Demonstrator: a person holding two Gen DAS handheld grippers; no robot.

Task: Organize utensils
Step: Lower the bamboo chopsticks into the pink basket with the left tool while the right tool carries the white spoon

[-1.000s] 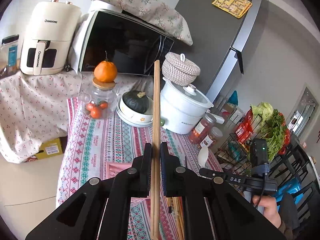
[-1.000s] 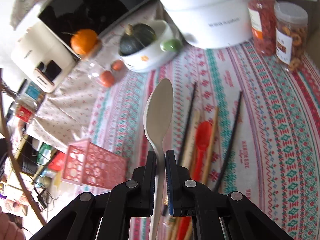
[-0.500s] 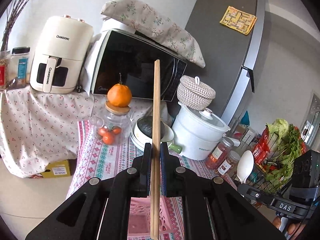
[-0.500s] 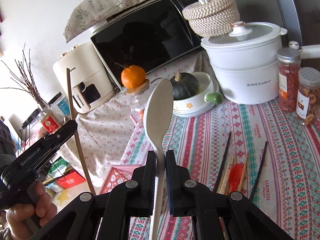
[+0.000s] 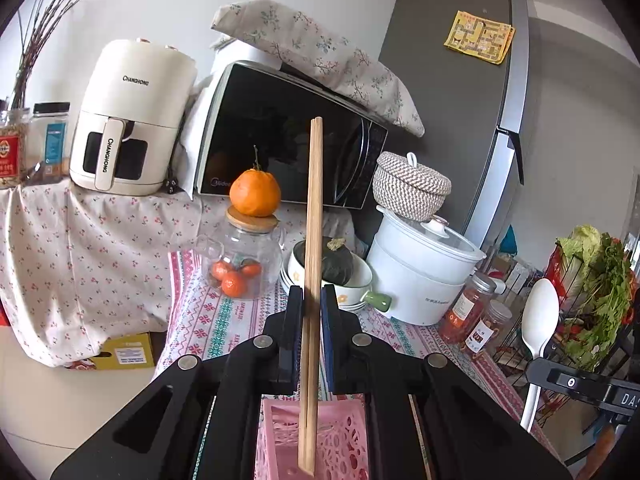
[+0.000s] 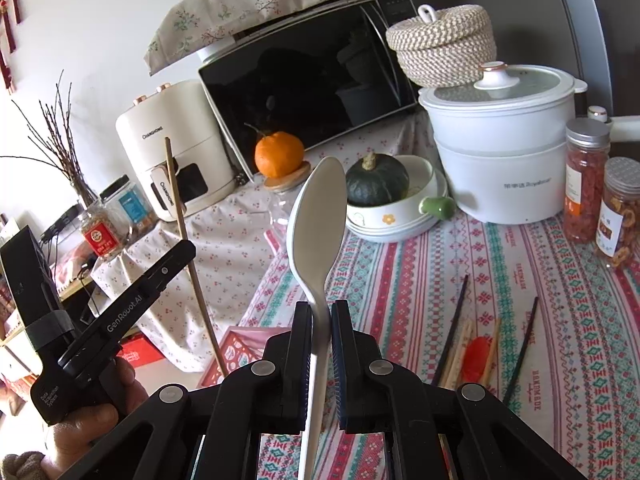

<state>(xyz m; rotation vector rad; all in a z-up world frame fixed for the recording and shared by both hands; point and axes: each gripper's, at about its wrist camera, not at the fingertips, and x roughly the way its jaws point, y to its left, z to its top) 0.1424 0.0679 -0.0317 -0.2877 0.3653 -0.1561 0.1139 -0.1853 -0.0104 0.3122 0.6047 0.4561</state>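
Observation:
My left gripper (image 5: 311, 300) is shut on a pair of wooden chopsticks (image 5: 313, 208) held upright, their lower ends hanging over the pink basket (image 5: 320, 440). My right gripper (image 6: 320, 312) is shut on the handle of a white spoon (image 6: 318, 216), bowl pointing up. In the right wrist view the pink basket (image 6: 244, 346) sits at the table's near left corner, the left gripper (image 6: 191, 245) with its wooden chopsticks (image 6: 188, 248) just left of it. Black and wooden chopsticks (image 6: 454, 330) and a red spoon (image 6: 476, 358) lie loose on the striped tablecloth (image 6: 560, 300).
A white cooker (image 6: 508, 148) with a woven basket (image 6: 444, 50), two spice jars (image 6: 584, 180), a bowl holding a green squash (image 6: 376, 184) and a glass jar topped by an orange (image 5: 254, 194) crowd the table's back. Microwave (image 5: 288, 136) and air fryer (image 5: 128, 120) stand behind. A vegetable rack (image 5: 592, 292) is at the right.
Both views have tilted up from the tabletop toward the appliances. The left gripper has sunk toward the pink basket with the chopsticks. The right gripper has lifted the white spoon off the table area.

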